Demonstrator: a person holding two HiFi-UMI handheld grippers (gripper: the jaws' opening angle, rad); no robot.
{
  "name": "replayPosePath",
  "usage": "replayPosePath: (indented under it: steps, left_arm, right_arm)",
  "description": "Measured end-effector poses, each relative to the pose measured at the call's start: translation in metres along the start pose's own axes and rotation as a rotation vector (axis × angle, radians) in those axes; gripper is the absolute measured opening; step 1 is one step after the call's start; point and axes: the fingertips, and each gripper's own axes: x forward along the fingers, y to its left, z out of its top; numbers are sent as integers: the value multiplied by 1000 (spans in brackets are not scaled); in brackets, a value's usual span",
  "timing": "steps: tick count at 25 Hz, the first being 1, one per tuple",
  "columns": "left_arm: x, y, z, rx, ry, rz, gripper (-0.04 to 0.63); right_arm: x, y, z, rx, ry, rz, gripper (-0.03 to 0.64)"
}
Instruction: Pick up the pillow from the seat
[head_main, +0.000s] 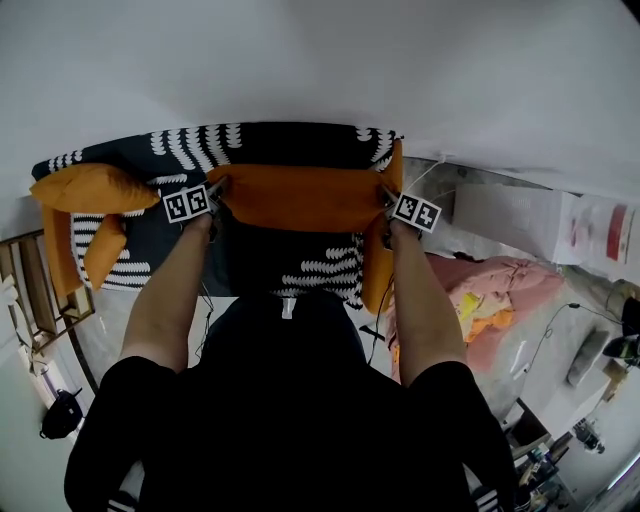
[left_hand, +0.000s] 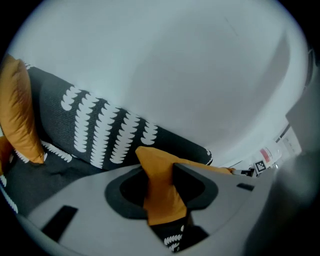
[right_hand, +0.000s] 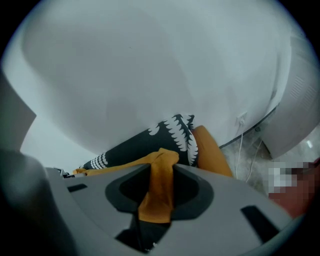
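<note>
Forearms (head_main: 170, 290) extended, grippers (head_main: 214, 192) (head_main: 386, 198) clamping pillow (head_main: 300, 198).

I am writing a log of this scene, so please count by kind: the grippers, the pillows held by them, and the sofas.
Grippers: 2, left gripper and right gripper
Held pillow: 1
Patterned sofa: 1
Total: 4

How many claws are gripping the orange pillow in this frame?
2. The left claw pinches the orange pillow at its left end, the right claw at its right end. Neither is hidden.
</note>
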Motion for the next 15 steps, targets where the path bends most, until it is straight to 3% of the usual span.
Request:
replayPosePath:
  steps: [15]
  left_arm:
    - [-44,-18,-13,47,-22,13,141]
  right_arm:
    - [-39,14,-19,-20,-8,35,98]
